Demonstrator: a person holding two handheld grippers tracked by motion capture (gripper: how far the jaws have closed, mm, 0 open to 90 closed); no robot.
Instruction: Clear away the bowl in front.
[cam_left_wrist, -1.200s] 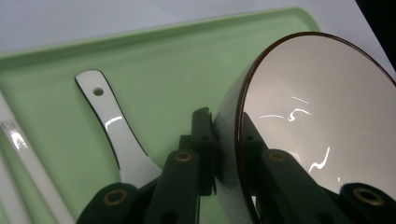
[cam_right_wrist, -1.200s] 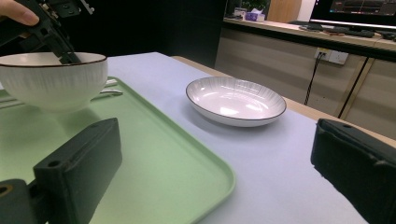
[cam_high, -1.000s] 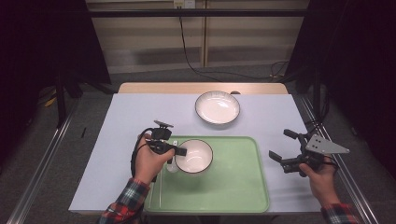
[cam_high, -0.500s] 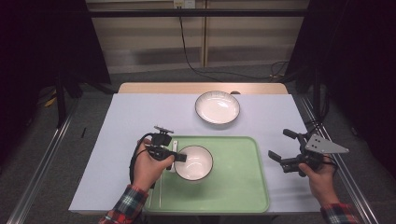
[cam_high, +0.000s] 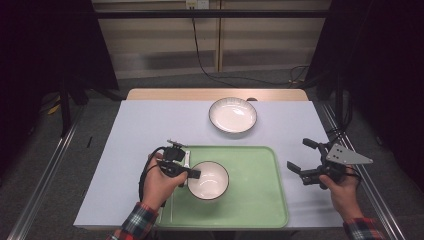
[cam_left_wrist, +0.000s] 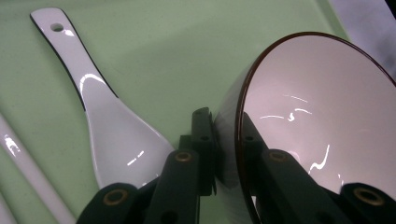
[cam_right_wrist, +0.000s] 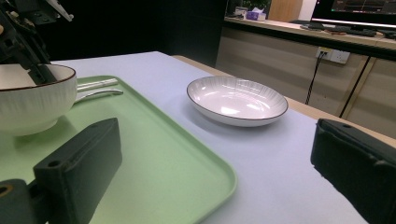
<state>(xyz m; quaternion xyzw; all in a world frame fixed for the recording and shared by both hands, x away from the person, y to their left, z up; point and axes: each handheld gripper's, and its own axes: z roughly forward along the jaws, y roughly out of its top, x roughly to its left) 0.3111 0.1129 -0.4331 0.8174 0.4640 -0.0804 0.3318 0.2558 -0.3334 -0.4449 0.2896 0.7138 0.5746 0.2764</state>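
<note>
Seen from above: pale-covered table (cam_high: 125, 150) before a dark backdrop, green tray (cam_high: 260, 200) at its near edge, left gripper (cam_high: 192, 173) clamped on the left rim of the bowl (cam_high: 210, 181) sitting on that tray; right gripper (cam_high: 303, 159) gaping empty by the tray's right edge.

Left gripper view: jaws pinching the bowl's rim, spoon (cam_left_wrist: 109, 121) lying alongside on the tray.

Right gripper view: jaws wide, plate (cam_right_wrist: 237, 100) beyond the tray's far edge; probably mid-carry, next calling for a level lift without tipping the bowl.

The right half of the green tray (cam_high: 255, 200) lies bare, open to a gripper from the right. On its left half stands the bowl (cam_high: 207, 180), with the white spoon (cam_left_wrist: 112, 126) and chopsticks (cam_right_wrist: 95, 85) crowding the strip beside it. Beyond the tray, the plate (cam_high: 232, 114) blocks the middle of the tabletop (cam_high: 145, 125); the left stretch is free.
</note>
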